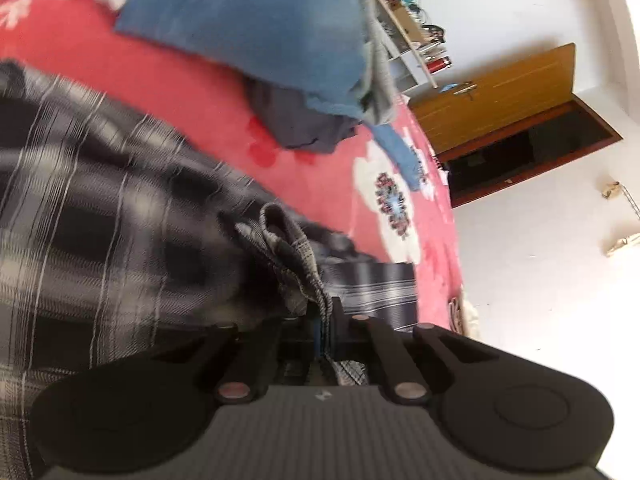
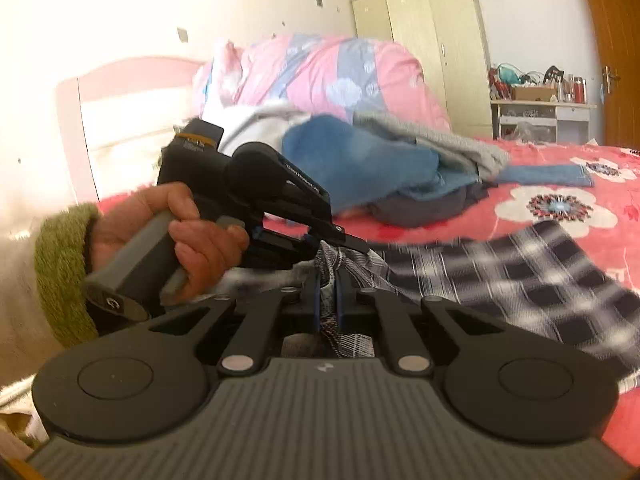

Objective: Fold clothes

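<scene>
Bed: red floral cover, fills most of both views; white flower print at 3 o'clock in the right wrist view.
Duvet: pink and blue, bunched at the head of the bed, 12 o'clock in the right wrist view.
Wardrobe: pale yellow, against the far wall at 1 o'clock.
Door: brown wood, 2 o'clock in the left wrist view.
Plaid shirt: black/grey/white check, partly spread on the bed from centre to 4 o'clock in the right wrist view; blurred. One edge gathered into a bunch and lifted off the cover between the two grippers. In the left wrist view it covers 7 to 10 o'clock.
Clothes pile: blue, grey and dark pieces heaped behind the shirt, centre to 2 o'clock; a blue strip trails off toward 3 o'clock.
Left gripper: seen from the right wrist camera at 9 o'clock, tilted nose-down toward centre, fingers clamped together on the bunched plaid edge.
Left hand: wrapped around the grey handle, green knit cuff at the wrist.
Right gripper: fingers nearly together, blue pads pinching a fold of the plaid shirt just below the left gripper's tip; the two grips sit just beside each other.
</scene>
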A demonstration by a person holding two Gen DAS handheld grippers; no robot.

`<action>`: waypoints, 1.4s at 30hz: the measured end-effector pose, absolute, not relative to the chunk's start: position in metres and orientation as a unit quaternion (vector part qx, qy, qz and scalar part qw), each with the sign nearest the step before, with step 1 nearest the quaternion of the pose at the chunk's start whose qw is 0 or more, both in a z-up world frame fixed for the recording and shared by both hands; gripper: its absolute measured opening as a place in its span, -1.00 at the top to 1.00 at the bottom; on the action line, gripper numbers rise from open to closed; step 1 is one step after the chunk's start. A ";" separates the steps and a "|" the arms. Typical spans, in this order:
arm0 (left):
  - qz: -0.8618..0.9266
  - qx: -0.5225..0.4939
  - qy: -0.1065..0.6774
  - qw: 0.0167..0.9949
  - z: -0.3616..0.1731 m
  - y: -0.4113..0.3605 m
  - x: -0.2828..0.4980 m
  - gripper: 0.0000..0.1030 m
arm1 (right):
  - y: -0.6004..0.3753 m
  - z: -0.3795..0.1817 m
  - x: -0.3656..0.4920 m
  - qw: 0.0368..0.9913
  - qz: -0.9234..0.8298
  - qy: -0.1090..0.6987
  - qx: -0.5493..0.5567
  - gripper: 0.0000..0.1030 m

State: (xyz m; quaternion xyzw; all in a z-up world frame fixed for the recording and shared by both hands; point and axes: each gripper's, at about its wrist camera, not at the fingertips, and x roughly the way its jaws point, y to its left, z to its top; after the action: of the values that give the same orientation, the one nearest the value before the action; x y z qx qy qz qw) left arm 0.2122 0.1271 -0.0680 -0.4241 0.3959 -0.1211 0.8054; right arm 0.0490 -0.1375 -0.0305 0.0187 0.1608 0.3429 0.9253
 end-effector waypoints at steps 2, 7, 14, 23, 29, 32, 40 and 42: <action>-0.126 -0.421 0.387 0.811 -0.057 0.129 0.211 0.92 | -0.139 -0.022 0.049 0.927 0.343 0.151 0.024 0.90; -0.129 -0.415 0.370 0.821 -0.037 0.143 0.201 0.92 | -0.134 -0.005 0.048 0.923 0.358 0.141 0.036 0.90; -0.111 -0.383 0.345 0.850 -0.003 0.198 0.172 0.92 | -0.088 0.022 0.041 0.906 0.406 0.118 0.018 0.90; -0.078 -0.332 0.333 0.879 0.025 0.284 0.146 0.92 | 0.003 0.033 0.036 0.858 0.504 0.103 0.014 0.90; -0.065 -0.346 0.341 0.872 0.004 0.320 0.141 0.92 | 0.040 0.021 0.040 0.841 0.526 0.126 0.007 0.90; -0.066 -0.355 0.343 0.867 -0.006 0.329 0.144 0.92 | 0.047 0.018 0.042 0.845 0.519 0.127 -0.008 0.90; -0.064 -0.374 0.344 0.859 -0.022 0.339 0.144 0.92 | 0.061 0.011 0.048 0.844 0.514 0.151 -0.009 0.90; -0.062 -0.376 0.344 0.858 -0.023 0.341 0.140 0.92 | 0.066 0.007 0.047 0.842 0.516 0.156 -0.012 0.90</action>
State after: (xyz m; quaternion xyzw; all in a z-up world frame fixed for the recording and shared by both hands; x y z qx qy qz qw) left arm 0.1402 0.3413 -0.0226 -0.3756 0.3442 -0.0618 0.8583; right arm 0.0466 0.0661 0.0065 -0.0121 0.1557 0.5160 0.8423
